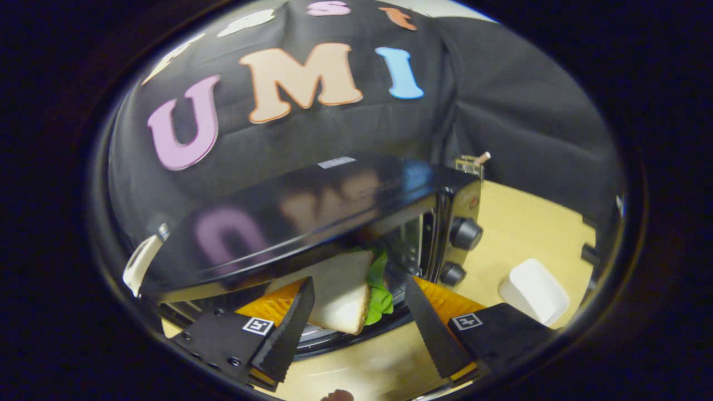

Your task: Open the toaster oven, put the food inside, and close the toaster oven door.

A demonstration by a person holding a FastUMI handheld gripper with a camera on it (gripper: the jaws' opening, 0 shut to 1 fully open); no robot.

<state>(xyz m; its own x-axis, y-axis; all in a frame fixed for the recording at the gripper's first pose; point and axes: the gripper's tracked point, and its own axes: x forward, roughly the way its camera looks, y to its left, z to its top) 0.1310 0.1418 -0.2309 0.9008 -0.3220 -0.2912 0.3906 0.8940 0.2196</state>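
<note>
The black toaster oven (pixel 312 206) stands just ahead of me on the wooden table, seen tilted, its glossy top mirroring the wall. Its door (pixel 345 340) hangs open and low beneath the opening. A triangular sandwich (pixel 340 289) of white bread with green lettuce (pixel 380 289) sits in the oven's mouth, between my fingers. My gripper (pixel 356 283) is open: the left finger (pixel 289 328) lies against the bread's edge, while the right finger (pixel 431 328) stands a little apart from the lettuce. The inside of the oven behind the sandwich is dark and mostly hidden.
Two black knobs (pixel 465 233) (pixel 452 274) sit on the oven's right front panel. A white rectangular dish (pixel 533 291) rests on the table (pixel 518 223) right of the oven. A white curved part (pixel 140 263) shows at the oven's left corner.
</note>
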